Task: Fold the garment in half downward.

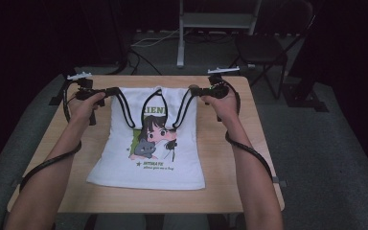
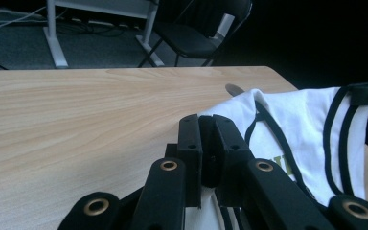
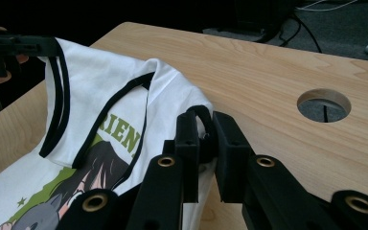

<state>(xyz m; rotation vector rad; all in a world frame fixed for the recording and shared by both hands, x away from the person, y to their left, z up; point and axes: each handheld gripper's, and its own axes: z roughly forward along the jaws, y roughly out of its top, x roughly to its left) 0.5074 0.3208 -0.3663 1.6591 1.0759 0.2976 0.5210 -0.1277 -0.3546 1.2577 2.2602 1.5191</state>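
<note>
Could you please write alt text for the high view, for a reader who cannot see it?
A person holds a white top by its two shoulders, with the left gripper and the right gripper each shut on a shoulder at the far end of a wooden table. The top has black trim and a cartoon print, and its hem lies flat toward the person.

The counter lies bare to the left and right of the white shirt, so a hand can pass freely along both sides. Near the far right corner a round hole opens in the wood. Behind the counter stand a black chair and a metal frame, close to the far edge.
</note>
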